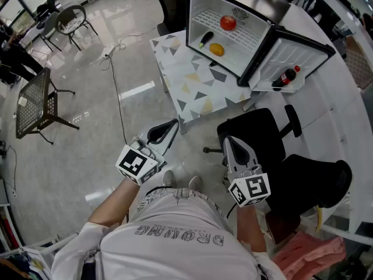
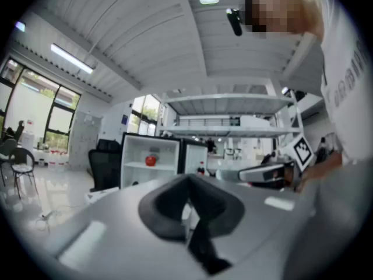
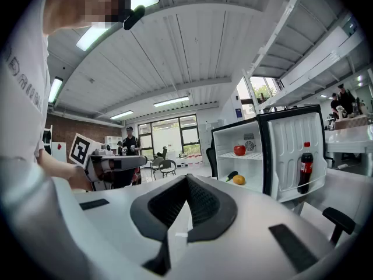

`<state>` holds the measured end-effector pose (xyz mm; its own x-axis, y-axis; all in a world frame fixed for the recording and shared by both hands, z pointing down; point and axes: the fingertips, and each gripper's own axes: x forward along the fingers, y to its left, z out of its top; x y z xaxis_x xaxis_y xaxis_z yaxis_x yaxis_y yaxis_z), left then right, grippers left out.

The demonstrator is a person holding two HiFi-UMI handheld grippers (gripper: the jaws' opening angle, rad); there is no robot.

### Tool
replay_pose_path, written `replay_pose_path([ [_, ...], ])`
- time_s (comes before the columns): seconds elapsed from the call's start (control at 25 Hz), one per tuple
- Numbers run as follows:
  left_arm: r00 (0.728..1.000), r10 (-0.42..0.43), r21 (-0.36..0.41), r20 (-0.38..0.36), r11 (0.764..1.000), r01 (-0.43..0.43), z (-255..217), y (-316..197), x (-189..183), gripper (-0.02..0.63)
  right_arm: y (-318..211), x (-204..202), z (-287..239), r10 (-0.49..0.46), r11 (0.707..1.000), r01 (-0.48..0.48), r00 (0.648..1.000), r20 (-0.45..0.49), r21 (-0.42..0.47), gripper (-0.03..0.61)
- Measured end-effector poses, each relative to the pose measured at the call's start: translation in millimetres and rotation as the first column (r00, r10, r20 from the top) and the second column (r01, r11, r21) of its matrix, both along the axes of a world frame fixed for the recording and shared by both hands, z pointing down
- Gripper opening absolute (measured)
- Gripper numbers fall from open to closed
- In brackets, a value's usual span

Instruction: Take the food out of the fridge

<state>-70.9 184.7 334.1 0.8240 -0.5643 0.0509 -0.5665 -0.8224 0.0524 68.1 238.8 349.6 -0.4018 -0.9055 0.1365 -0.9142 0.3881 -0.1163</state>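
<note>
The food is sitting inside the open fridge [image 1: 252, 37], well apart from both grippers. A red fruit [image 1: 228, 23] is resting on the fridge's wire shelf, while an orange fruit [image 1: 216, 49] and a dark vegetable [image 1: 206, 39] are lying on the fridge's floor below it. A cola bottle [image 1: 284, 77] is standing in the fridge's door rack (the door is swung wide). The left gripper [image 1: 174, 123] and the right gripper [image 1: 228, 140] are hovering side by side far short of the fridge. Both are being held roughly level and aimed toward it, each with jaws clenched together on nothing.
</note>
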Motion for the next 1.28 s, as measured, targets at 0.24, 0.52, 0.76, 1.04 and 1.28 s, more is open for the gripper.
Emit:
replay_pose_path([
  [0.24,1.0,0.0,0.009,-0.015,1.0,0.0,-7.6,0.1,6.6,0.008,0.6,5.8,0.6,0.004,1.0,-0.004,1.0,0.005,0.001,0.0],
  [0.52,1.0,-0.002,0.012,-0.012,1.0,0.002,-8.4,5.5,17.4,0.008,3.9,14.4,-3.3,0.006,1.0,-0.006,1.0,0.027,0.011,0.0],
  [0.76,1.0,-0.011,0.009,-0.017,1.0,0.011,-4.6,15.1,28.0,0.008,8.2,24.7,1.0,-0.004,1.0,0.004,0.999,0.032,0.006,0.001],
  [1.04,0.999,-0.034,-0.002,-0.003,0.999,0.034,4.7,26.5,38.4,0.008,14.7,36.7,2.8,-0.028,1.0,0.028,0.999,0.035,0.01,0.0],
  [1.28,0.999,-0.044,0.0,0.005,0.999,0.044,8.7,33.8,47.3,0.008,19.9,42.9,6.3,-0.046,0.999,0.046,0.998,0.034,0.013,0.002],
])
